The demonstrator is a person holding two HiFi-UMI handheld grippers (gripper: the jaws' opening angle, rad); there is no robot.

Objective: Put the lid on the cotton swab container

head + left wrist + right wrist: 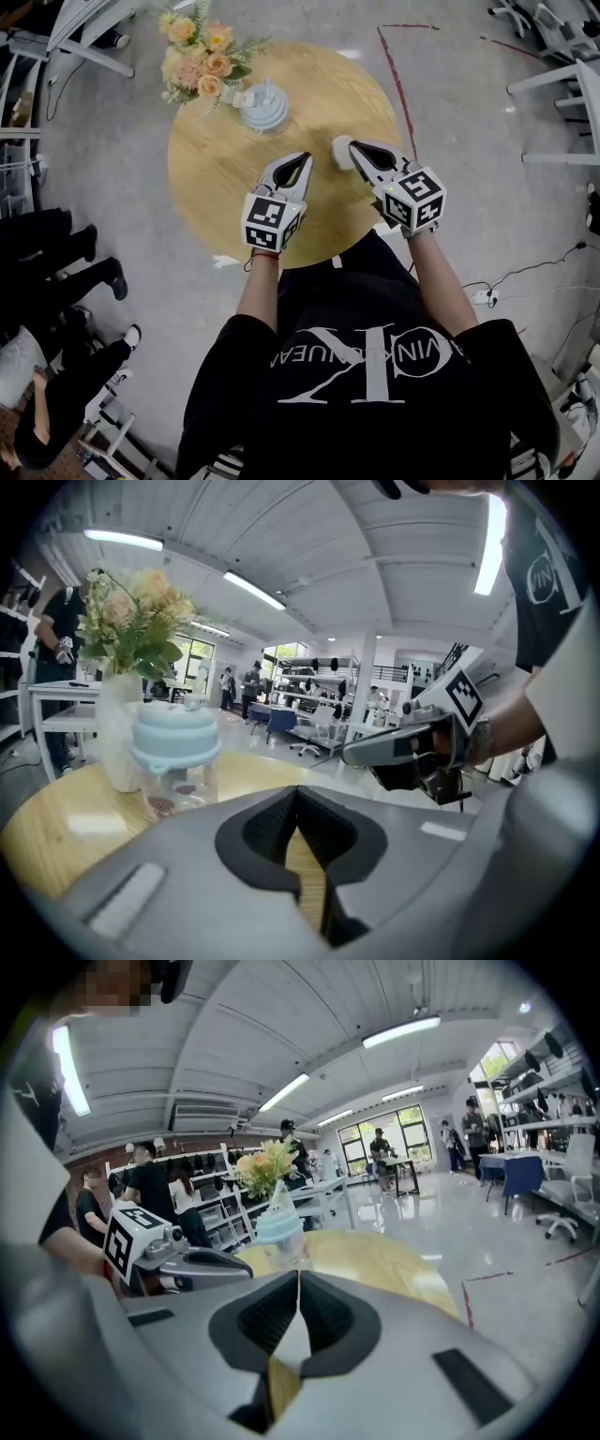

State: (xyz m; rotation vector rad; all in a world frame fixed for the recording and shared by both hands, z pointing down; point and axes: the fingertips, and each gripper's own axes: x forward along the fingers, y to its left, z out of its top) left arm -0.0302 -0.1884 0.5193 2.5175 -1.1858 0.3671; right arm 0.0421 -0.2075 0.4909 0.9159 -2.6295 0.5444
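Observation:
The cotton swab container (265,106) is a clear jar with a pale blue lid sitting on top. It stands at the far side of the round wooden table (211,183). The left gripper view shows this jar (175,752) to the left, ahead of the jaws. In the right gripper view the jar (281,1232) is straight ahead. My left gripper (306,156) hovers over the table's middle, shut with nothing between its jaws. My right gripper (341,148) is just to its right, also shut and empty. Both stand apart from the container, on its near side.
A white vase of peach and yellow flowers (199,56) stands right beside the container at the table's far left. White chairs and desks (562,84) ring the room. People's legs (66,262) are at the left, a red tape line (398,84) and cables (511,281) at the right.

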